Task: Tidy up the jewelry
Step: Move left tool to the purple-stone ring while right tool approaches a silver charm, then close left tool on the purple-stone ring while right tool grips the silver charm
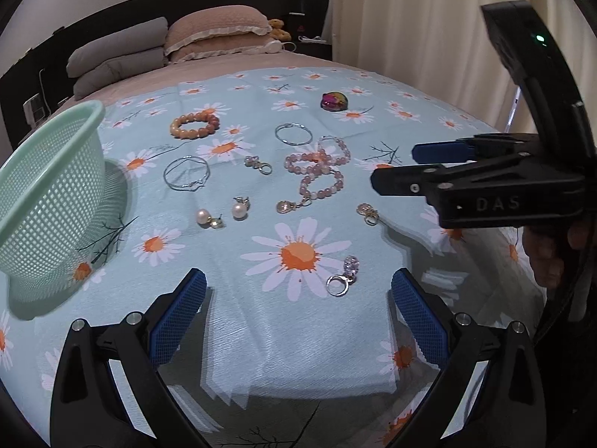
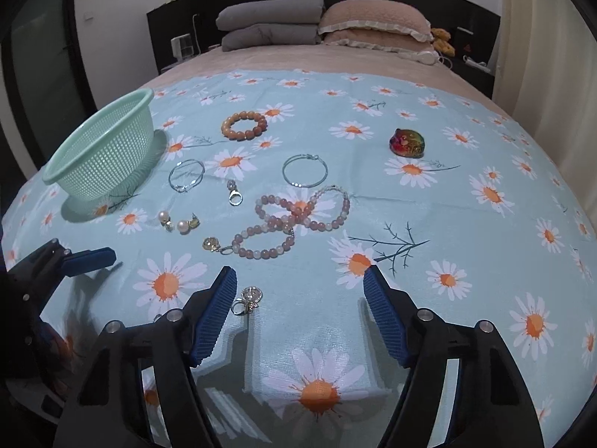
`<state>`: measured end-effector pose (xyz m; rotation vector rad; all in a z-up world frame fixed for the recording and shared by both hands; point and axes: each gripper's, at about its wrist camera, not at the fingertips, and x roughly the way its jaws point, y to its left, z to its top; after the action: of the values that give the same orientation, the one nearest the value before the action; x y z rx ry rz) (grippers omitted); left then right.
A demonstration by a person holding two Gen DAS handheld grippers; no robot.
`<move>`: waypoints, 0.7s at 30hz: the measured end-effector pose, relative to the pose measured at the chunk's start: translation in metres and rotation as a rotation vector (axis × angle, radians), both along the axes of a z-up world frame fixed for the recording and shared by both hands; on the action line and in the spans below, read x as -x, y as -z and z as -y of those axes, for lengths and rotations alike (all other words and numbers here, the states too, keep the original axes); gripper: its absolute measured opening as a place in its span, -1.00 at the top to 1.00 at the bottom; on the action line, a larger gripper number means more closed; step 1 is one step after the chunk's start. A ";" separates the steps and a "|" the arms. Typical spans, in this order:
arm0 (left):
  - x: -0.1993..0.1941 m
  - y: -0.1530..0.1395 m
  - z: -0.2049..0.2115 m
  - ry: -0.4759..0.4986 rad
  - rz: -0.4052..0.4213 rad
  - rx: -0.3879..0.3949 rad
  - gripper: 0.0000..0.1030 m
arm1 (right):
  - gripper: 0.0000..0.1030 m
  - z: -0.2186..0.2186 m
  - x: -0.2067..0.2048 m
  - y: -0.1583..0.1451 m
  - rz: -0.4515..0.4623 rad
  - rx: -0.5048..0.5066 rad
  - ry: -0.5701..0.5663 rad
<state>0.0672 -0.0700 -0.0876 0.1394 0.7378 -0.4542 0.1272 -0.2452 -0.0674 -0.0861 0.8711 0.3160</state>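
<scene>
Bedroom setting: a bed carries a daisy-print cloth (image 1: 298, 354) with jewelry scattered over it, pillows and a dark headboard behind.

From the left wrist view, the left claw (image 1: 297, 291) hangs spread wide and empty at the bottom of the frame, above the cloth. A mint mesh basket (image 1: 48, 186) sits tilted at the left edge, probably the place the pieces should go. Nearest the claw is a crystal earring (image 1: 343, 276), lower centre-right; two pearl earrings (image 1: 224, 214) lie in the middle, a tangle of pink bead bracelets (image 1: 317, 171) above them, an orange bead bracelet (image 1: 194, 124) upper centre. The right claw (image 1: 395, 168) enters from the right edge; its fingers lie nearly in line here, so its opening is hard to read.

From the right wrist view, the right claw (image 2: 300, 280) is clearly spread and holds nothing. A gold clip earring (image 2: 249, 298) lies just beside its left finger (image 2: 216, 313), at lower centre.

Risks, as I judge them: small flat pieces on soft cloth may slip from the pads, or the pads may pinch cloth and drag neighbours. Lifting one pink bracelet would likely haul up the whole tangle. The tilted basket could tip when something is dropped in.
</scene>
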 end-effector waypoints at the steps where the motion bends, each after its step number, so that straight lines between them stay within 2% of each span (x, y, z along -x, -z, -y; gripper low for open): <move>1: 0.001 0.001 0.003 0.022 0.008 -0.005 -0.89 | -0.24 -0.001 -0.002 0.003 -0.015 -0.001 -0.024; 5: -0.001 0.005 0.013 0.089 0.013 -0.035 -0.79 | -0.20 -0.010 -0.001 0.006 -0.016 0.016 -0.106; 9: -0.001 0.008 0.019 0.114 0.003 -0.048 -0.65 | 0.09 -0.016 -0.002 0.012 -0.053 0.025 -0.150; 14: -0.005 0.012 0.020 0.153 -0.020 -0.041 -0.64 | 0.19 -0.019 -0.002 0.017 -0.072 0.040 -0.187; 15: -0.005 0.011 0.019 0.162 -0.022 -0.035 -0.63 | 0.32 -0.020 -0.003 0.017 -0.075 0.037 -0.195; 17: -0.008 0.012 0.020 0.188 -0.022 -0.032 -0.52 | 0.53 -0.023 -0.004 0.019 -0.082 0.038 -0.210; 20: -0.006 0.012 0.023 0.226 -0.016 -0.042 -0.31 | 0.66 -0.026 -0.005 0.020 -0.085 0.043 -0.223; 21: -0.005 0.011 0.025 0.242 -0.017 -0.041 -0.16 | 0.71 -0.027 -0.004 0.020 -0.084 0.042 -0.222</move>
<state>0.0726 -0.0947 -0.0987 0.2655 0.7503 -0.6709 0.1314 -0.2185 -0.0875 -0.2109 0.9532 0.5122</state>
